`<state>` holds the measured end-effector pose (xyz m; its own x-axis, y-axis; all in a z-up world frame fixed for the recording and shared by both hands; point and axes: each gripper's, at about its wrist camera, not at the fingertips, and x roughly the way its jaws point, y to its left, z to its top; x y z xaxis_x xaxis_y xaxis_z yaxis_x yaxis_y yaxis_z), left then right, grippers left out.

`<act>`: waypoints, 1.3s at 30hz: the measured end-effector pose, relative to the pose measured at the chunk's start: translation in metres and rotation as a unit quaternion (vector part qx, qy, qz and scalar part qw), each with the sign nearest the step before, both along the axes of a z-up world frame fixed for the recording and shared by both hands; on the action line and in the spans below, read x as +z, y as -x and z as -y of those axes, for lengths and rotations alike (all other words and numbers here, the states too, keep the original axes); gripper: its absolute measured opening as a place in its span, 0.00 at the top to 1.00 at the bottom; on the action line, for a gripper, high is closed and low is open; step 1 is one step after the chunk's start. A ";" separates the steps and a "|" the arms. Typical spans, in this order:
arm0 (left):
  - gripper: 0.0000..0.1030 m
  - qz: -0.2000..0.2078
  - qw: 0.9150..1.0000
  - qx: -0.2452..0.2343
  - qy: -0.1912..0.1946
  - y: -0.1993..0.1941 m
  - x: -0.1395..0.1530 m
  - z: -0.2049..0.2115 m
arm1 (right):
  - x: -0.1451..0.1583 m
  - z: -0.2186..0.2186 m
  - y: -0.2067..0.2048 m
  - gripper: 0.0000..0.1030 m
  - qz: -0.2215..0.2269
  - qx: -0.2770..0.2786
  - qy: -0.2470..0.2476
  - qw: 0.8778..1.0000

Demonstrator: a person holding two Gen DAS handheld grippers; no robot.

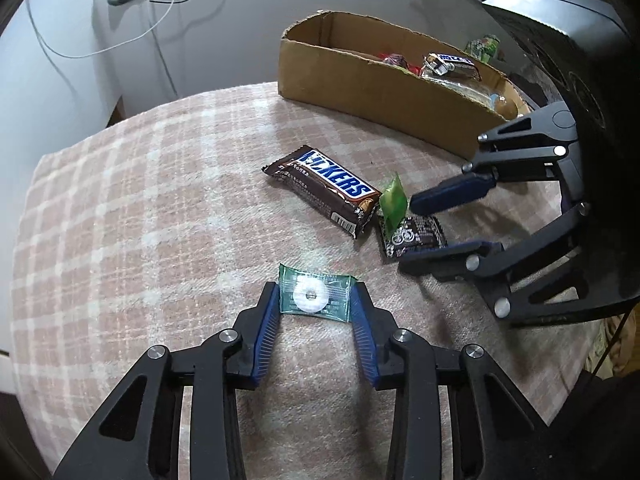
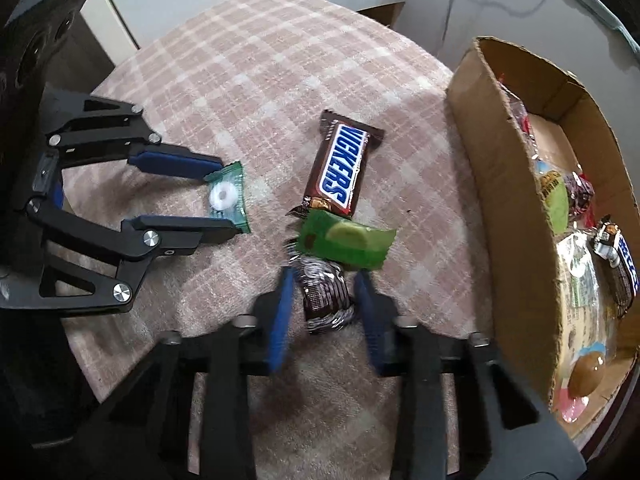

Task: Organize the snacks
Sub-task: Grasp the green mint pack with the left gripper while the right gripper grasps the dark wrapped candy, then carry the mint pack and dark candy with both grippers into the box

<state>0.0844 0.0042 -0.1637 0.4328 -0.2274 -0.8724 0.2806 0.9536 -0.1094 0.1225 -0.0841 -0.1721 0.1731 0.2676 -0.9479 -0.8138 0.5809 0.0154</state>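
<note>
My left gripper (image 1: 314, 294) has its jaws around a green-wrapped white ring mint (image 1: 312, 294), the pads touching both wrapper ends on the cloth; it also shows in the right wrist view (image 2: 226, 200). My right gripper (image 2: 324, 280) is open around a dark brown wrapped chocolate (image 2: 322, 292), with a green lime candy packet (image 2: 348, 242) lying over its far end. In the left wrist view the right gripper (image 1: 412, 232) straddles the chocolate (image 1: 416, 234) and the green packet (image 1: 394, 202). A Snickers bar (image 1: 326, 190) (image 2: 340, 166) lies just beyond them.
A low cardboard box (image 1: 380, 92) (image 2: 508, 184) holding several snacks stands along the far side of the pink plaid cloth (image 1: 140, 220). White cables (image 1: 160, 8) hang on the wall behind. The cloth edge drops off at left.
</note>
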 end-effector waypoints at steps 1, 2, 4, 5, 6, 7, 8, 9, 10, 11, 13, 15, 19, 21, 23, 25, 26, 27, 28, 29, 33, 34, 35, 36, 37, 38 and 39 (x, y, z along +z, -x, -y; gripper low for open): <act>0.67 0.000 1.000 0.001 0.000 0.000 0.000 0.000 | 0.000 0.002 0.000 0.76 -0.001 -0.005 -0.003 1.000; 0.67 -0.001 1.000 0.002 0.002 0.001 0.000 -0.002 | 0.001 0.004 0.001 0.76 -0.001 -0.010 -0.005 1.000; 0.67 -0.002 1.000 0.004 0.005 -0.002 0.000 -0.001 | 0.002 0.008 0.003 0.77 -0.004 -0.016 -0.011 1.000; 0.67 -0.003 1.000 0.007 0.008 -0.001 0.001 -0.002 | 0.004 0.011 0.006 0.77 -0.008 -0.019 -0.017 1.000; 0.67 -0.005 1.000 0.009 0.013 0.001 0.002 -0.003 | 0.005 0.014 0.008 0.77 -0.009 -0.023 -0.023 0.999; 0.67 -0.006 1.000 0.012 0.017 0.004 0.004 -0.004 | 0.007 0.019 0.009 0.77 -0.010 -0.027 -0.027 0.999; 0.67 -0.006 1.000 0.014 0.020 0.007 0.005 -0.005 | 0.010 0.023 0.011 0.77 -0.012 -0.033 -0.035 0.999; 0.67 -0.006 1.000 0.016 0.023 0.009 0.006 -0.006 | 0.012 0.028 0.011 0.77 -0.017 -0.039 -0.042 0.998; 0.68 -0.006 0.999 0.017 0.026 0.013 0.008 -0.006 | 0.015 0.033 0.011 0.77 -0.028 -0.047 -0.054 0.997; 0.68 -0.005 0.999 0.018 0.029 0.017 0.012 -0.004 | 0.017 0.038 0.010 0.77 -0.038 -0.054 -0.066 0.996; 0.67 -0.003 0.999 0.018 0.034 0.019 0.016 -0.003 | 0.026 0.047 0.012 0.77 -0.039 -0.069 -0.082 0.993; 0.68 -0.001 0.999 0.018 0.039 0.021 0.020 -0.003 | 0.034 0.050 0.015 0.77 -0.025 -0.069 -0.086 0.994; 0.68 0.004 0.999 0.018 0.048 0.019 0.029 -0.002 | 0.056 0.061 0.018 0.77 -0.003 -0.081 -0.095 0.992; 0.68 0.009 0.998 0.017 0.053 0.016 0.034 -0.001 | 0.064 0.065 0.017 0.77 0.008 -0.087 -0.098 0.991; 0.68 0.016 0.998 0.015 0.058 0.012 0.042 0.001 | 0.073 0.071 0.014 0.77 0.023 -0.094 -0.100 0.990; 0.68 0.024 0.998 0.013 0.061 0.007 0.050 0.004 | 0.082 0.077 0.010 0.77 0.035 -0.105 -0.102 0.989; 0.68 0.030 0.997 0.011 0.065 0.004 0.056 0.005 | 0.085 0.080 0.007 0.77 0.038 -0.110 -0.104 0.988; 0.68 0.034 0.997 0.009 0.067 0.001 0.060 0.007 | 0.089 0.084 0.004 0.77 0.043 -0.116 -0.106 0.987; 0.68 0.039 0.997 0.007 0.068 -0.003 0.063 0.010 | 0.092 0.088 0.000 0.77 0.046 -0.123 -0.107 0.986; 0.68 0.044 0.997 0.005 0.069 -0.008 0.067 0.011 | 0.094 0.090 -0.003 0.77 0.049 -0.128 -0.108 0.985; 0.68 0.062 0.995 0.002 0.073 -0.027 0.081 0.018 | 0.105 0.108 -0.016 0.77 0.063 -0.155 -0.112 0.980; 0.68 0.066 0.995 0.002 0.075 -0.032 0.084 0.019 | 0.106 0.111 -0.019 0.77 0.065 -0.160 -0.113 0.978; 0.68 0.069 0.995 0.002 0.075 -0.037 0.086 0.021 | 0.108 0.116 -0.023 0.77 0.069 -0.168 -0.114 0.977; 0.68 0.073 0.994 0.002 0.075 -0.041 0.089 0.021 | 0.109 0.119 -0.027 0.76 0.073 -0.174 -0.114 0.975; 0.68 0.076 0.994 0.001 0.075 -0.045 0.092 0.023 | 0.111 0.125 -0.032 0.76 0.077 -0.183 -0.114 0.973; 0.68 0.079 0.994 0.000 0.074 -0.050 0.094 0.024 | 0.113 0.129 -0.035 0.77 0.079 -0.189 -0.114 0.972; 0.68 0.082 0.994 -0.001 0.072 -0.056 0.097 0.026 | 0.114 0.133 -0.038 0.77 0.080 -0.195 -0.115 0.971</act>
<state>0.1400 -0.0221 -0.0671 0.5665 -0.3461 -0.7479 0.3079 0.9307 -0.1975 0.1609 -0.2173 -0.0577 0.4439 0.3535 -0.8234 -0.5352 0.8416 0.0728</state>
